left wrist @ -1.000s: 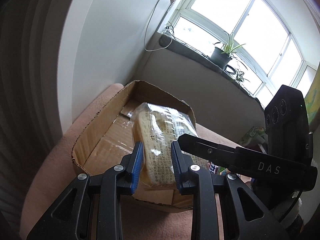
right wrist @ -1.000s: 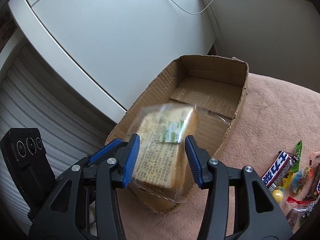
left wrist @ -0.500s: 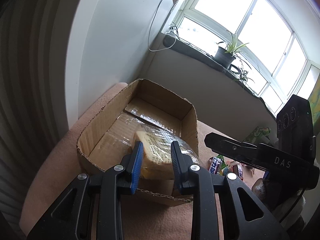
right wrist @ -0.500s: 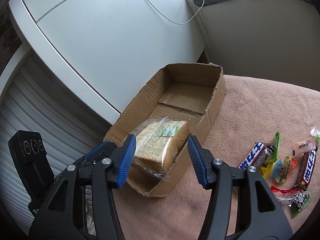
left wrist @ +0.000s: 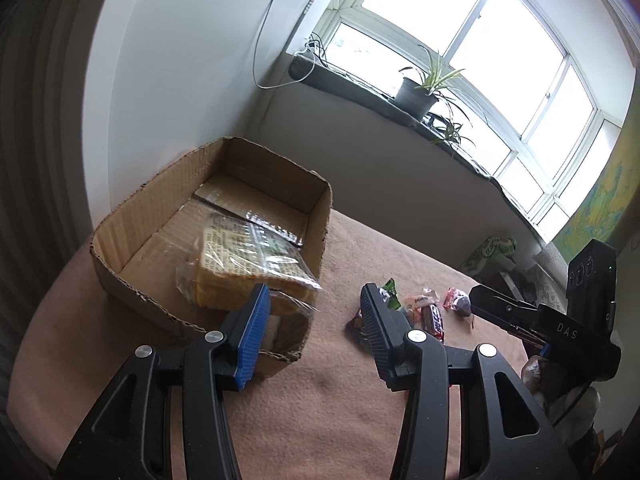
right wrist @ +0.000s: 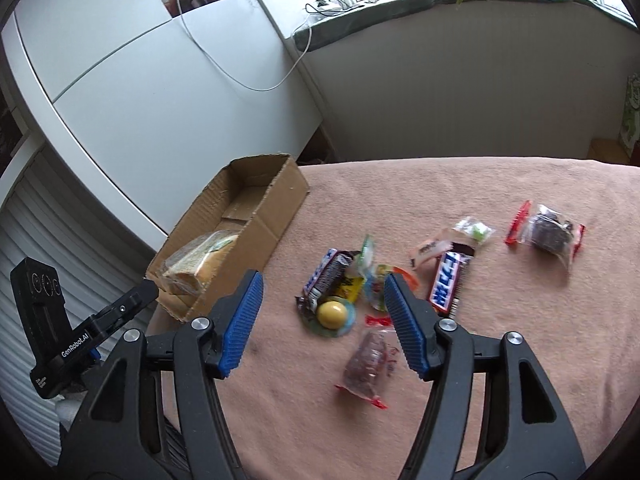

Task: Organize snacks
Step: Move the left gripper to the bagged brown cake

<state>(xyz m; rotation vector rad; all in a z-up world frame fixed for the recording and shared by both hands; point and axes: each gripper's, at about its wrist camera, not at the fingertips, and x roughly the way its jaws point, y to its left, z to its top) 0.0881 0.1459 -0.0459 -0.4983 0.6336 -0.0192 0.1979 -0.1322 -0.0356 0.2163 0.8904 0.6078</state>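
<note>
Left wrist view: the left gripper hangs spread above the cardboard box's near corner; the wrapped bread lies inside. The right gripper, jaws wide, hovers over loose snacks mid-blanket. Readable: "DAS", "GenRobot.AI".

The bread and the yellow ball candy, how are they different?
The bread lies inside the cardboard box; the ball candy lies out on the pink cloth. The bread is a big blocky loaf; the candy is small and round. Both are yellowish and wrapped in clear plastic.
</note>
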